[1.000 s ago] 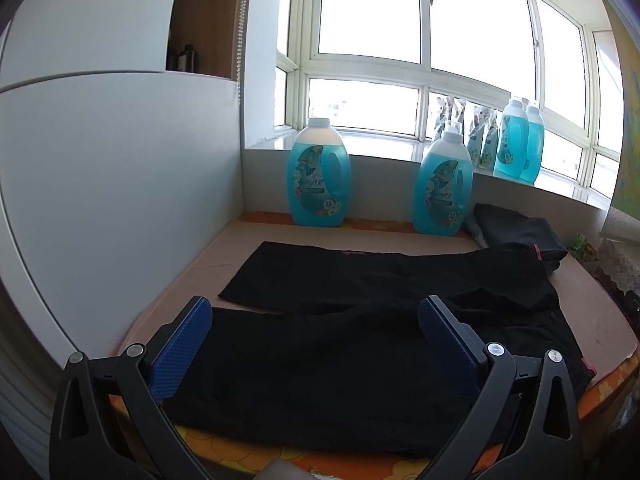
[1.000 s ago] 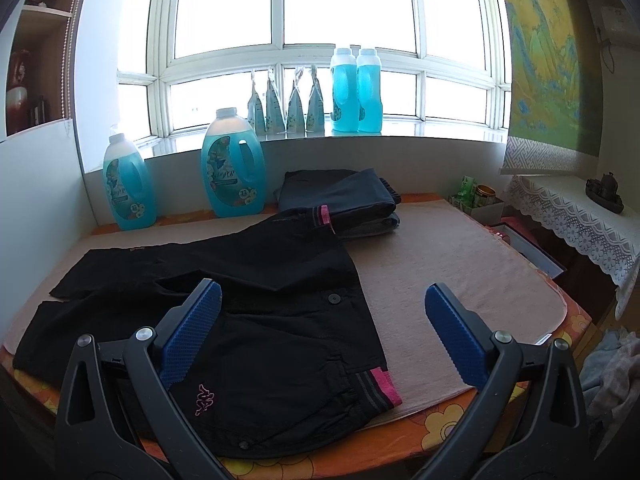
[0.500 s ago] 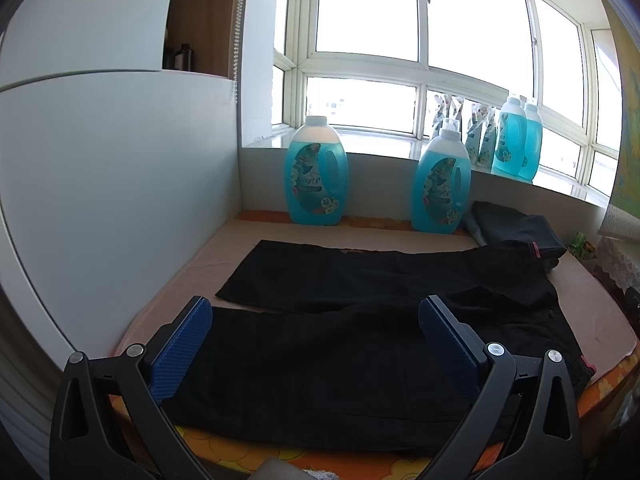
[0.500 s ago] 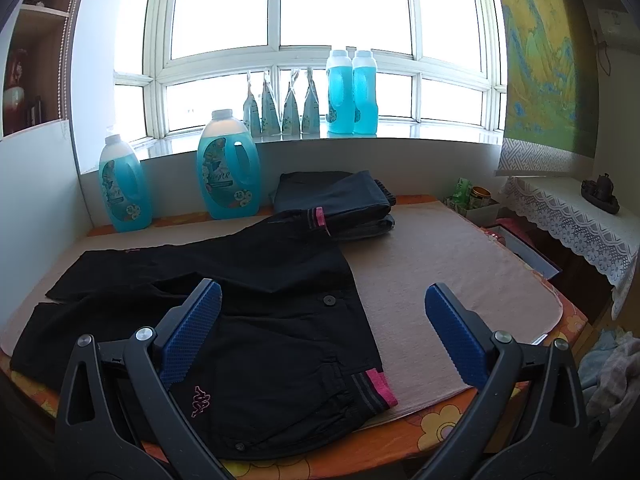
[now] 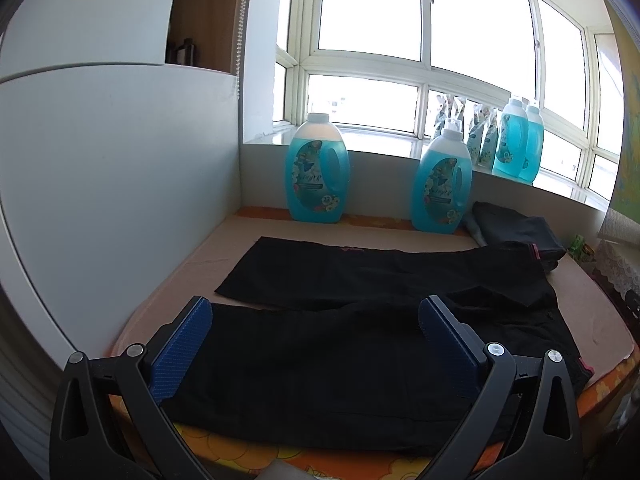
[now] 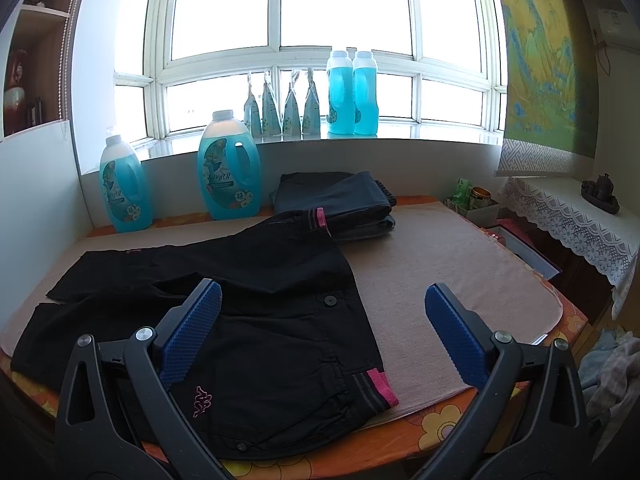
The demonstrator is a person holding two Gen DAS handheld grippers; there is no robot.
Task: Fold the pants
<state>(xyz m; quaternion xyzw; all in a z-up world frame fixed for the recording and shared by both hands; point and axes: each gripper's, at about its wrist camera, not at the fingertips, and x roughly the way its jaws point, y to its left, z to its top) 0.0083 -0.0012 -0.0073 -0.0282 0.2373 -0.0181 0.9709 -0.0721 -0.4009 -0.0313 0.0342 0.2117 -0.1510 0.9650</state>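
Note:
Black pants (image 5: pixel 344 312) (image 6: pixel 256 292) with a pink-striped waistband lie spread flat on the beige mat, legs toward the left wall and waist toward the right. My left gripper (image 5: pixel 316 320) hovers open over the near leg, nothing between its blue pads. Above the hip and waistband area, my right gripper (image 6: pixel 322 306) also stands open and empty; its left pad is over the fabric, its right pad over bare mat.
A stack of folded dark pants (image 6: pixel 336 200) (image 5: pixel 516 232) rests at the back of the mat (image 6: pixel 440 264). Two large blue detergent bottles (image 5: pixel 316 176) (image 5: pixel 442 188) stand against the back ledge, more on the sill (image 6: pixel 352 96). A white wall (image 5: pixel 120 184) bounds the left; a lace-covered shelf (image 6: pixel 572 212) sits right.
Both cameras have shifted slightly, so the pants and bottles sit a little differently in frame. Both grippers remain open and the pants lie as before.

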